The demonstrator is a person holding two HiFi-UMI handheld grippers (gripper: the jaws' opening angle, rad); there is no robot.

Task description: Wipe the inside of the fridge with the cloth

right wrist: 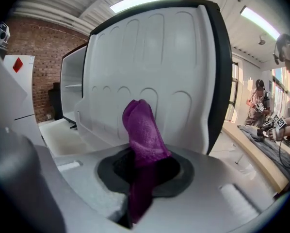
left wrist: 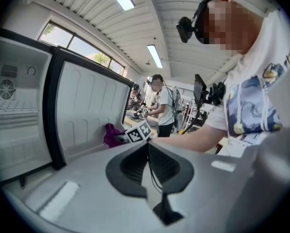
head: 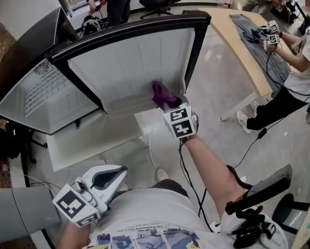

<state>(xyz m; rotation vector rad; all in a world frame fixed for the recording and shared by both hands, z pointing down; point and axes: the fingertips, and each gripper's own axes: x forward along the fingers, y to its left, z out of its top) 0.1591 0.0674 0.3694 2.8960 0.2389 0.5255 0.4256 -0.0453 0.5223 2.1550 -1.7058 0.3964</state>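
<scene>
Right claw [right wrist: 144, 171] pinches the purple cloth [right wrist: 142, 130] lengthwise, tip toward the fridge door [right wrist: 174, 72]; left claw [left wrist: 148, 164] pressed together.

Purple cloth [right wrist: 144, 135] between clamped jaws

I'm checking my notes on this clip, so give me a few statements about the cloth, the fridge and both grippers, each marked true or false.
1. The fridge has its door open. True.
2. The right gripper is shut on the purple cloth. True.
3. The cloth is deep inside the fridge's cabinet. False: it is at the door's inner panel.
4. The left gripper holds a second cloth. False: its jaws are together, with nothing between them.
</scene>
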